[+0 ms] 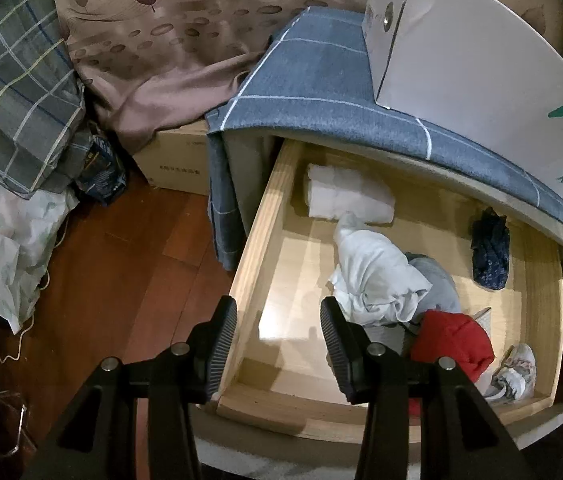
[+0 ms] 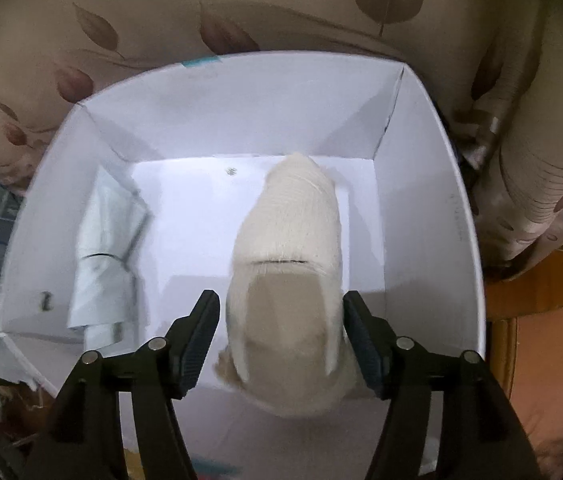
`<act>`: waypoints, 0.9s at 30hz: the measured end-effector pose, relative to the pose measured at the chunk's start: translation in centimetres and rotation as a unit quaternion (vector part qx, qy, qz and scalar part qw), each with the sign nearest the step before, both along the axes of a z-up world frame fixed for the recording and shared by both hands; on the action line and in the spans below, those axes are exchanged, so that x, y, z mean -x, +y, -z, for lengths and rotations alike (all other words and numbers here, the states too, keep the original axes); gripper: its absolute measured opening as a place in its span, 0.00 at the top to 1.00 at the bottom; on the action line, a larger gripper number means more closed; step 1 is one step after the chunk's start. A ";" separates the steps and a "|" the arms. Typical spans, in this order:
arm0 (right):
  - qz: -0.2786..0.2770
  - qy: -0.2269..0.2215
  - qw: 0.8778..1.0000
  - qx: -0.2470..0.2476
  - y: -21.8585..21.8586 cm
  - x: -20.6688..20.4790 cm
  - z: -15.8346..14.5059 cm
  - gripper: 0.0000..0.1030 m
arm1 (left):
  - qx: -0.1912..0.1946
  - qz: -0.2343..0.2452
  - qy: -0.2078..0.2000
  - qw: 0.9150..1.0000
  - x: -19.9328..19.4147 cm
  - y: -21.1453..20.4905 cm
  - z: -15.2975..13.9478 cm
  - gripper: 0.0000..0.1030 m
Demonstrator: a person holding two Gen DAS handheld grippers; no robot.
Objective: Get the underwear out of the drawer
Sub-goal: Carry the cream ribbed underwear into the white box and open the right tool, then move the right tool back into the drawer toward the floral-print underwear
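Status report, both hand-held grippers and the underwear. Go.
Left hand-held gripper open, empty, over drawer. Right hand-held gripper open around cream underwear in white box. Nothing blocking.

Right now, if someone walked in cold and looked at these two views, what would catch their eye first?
Probably the cream rolled garment lying in the white box, between the jaws of the right gripper, whose pads stand clear of it. Next, the open wooden drawer, with a red garment near its front and a white crumpled garment in the middle. The left gripper hangs open over the drawer's front left corner.
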State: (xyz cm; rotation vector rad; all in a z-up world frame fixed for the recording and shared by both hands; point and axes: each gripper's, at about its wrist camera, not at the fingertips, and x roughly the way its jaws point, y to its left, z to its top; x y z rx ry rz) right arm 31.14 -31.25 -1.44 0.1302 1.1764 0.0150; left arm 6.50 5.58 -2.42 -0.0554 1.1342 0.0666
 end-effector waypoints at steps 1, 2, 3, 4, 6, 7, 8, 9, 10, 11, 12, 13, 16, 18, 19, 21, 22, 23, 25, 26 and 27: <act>-0.002 -0.003 1.000 -0.001 0.0 0.5 -0.7 0.41 | -0.002 0.000 0.002 1.000 0.0 0.0 0.1 0.57; -0.004 -0.009 1.000 0.004 0.1 1.1 -1.5 0.40 | -0.003 0.000 0.003 1.000 -0.1 -0.1 0.1 0.57; -0.008 -0.014 1.000 0.007 0.1 1.7 -2.3 0.40 | -0.003 0.001 0.005 1.000 -0.1 -0.1 0.2 0.57; -0.016 -0.018 1.000 0.005 0.0 2.7 -3.3 0.40 | -0.001 0.003 0.007 1.000 -0.1 -0.1 0.3 0.57; -0.025 -0.019 1.000 0.002 -0.2 4.3 -4.6 0.40 | -0.005 0.002 0.009 1.000 -0.1 -0.3 0.4 0.57; -0.029 -0.016 0.999 0.001 -0.3 5.5 -5.2 0.40 | -0.004 0.004 0.010 1.000 -0.1 -0.2 0.4 0.57; -0.036 -0.011 0.999 -0.001 -0.4 6.5 -5.5 0.40 | -0.003 0.004 0.011 1.000 -0.2 -0.3 0.4 0.57; -0.046 -0.002 0.999 -0.001 -0.5 7.9 -5.7 0.40 | -0.004 0.003 0.011 1.000 -0.1 -0.3 0.4 0.57; -0.052 0.005 0.999 0.002 -0.3 8.6 -5.4 0.40 | -0.003 0.003 0.011 1.000 -0.1 -0.3 0.4 0.57; -0.058 0.019 0.998 0.006 -0.3 9.7 -5.0 0.40 | -0.001 0.004 0.012 1.000 -0.2 -0.3 0.4 0.57; -0.063 0.034 0.997 0.007 -0.4 10.8 -4.4 0.40 | 0.001 0.005 0.013 1.000 -0.2 -0.4 0.4 0.57; -0.067 0.053 0.996 0.007 -0.6 11.9 -3.5 0.40 | -0.001 0.005 0.014 1.000 -0.2 -0.4 0.5 0.57; -0.073 0.106 0.992 0.000 -0.7 14.5 -0.4 0.40 | -0.001 0.005 0.016 1.000 -0.2 -0.3 0.5 0.57; -0.075 0.135 0.988 0.000 -1.0 15.8 2.1 0.40 | -0.001 0.005 0.017 1.000 -0.3 -0.4 0.5 0.57; -0.079 0.155 0.985 0.007 -1.0 16.6 3.8 0.41 | 0.000 0.005 0.018 1.000 -0.3 -0.3 0.5 0.57; -0.080 0.180 0.980 0.010 -1.1 17.4 6.1 0.41 | -0.001 0.004 0.019 1.000 -0.3 -0.3 0.5 0.57; -0.079 0.194 0.978 0.009 -1.3 17.9 7.4 0.41 | 0.000 0.004 0.019 1.000 -0.3 -0.3 0.5 0.57; -0.079 0.211 0.974 0.008 -1.4 18.2 8.9 0.41 | 0.000 0.004 0.020 1.000 -0.3 -0.2 0.5 0.57; -0.081 0.231 0.969 0.013 -1.3 18.6 10.9 0.41 | -0.002 0.004 0.020 1.000 -0.3 -0.3 0.5 0.57; -0.082 0.238 0.968 0.015 -1.3 18.9 11.5 0.41 | -0.001 0.004 0.021 1.000 -0.3 -0.3 0.6 0.57; -0.086 0.245 0.966 0.017 -1.2 19.0 12.3 0.41 | -0.001 0.004 0.021 1.000 -0.3 -0.3 0.6 0.57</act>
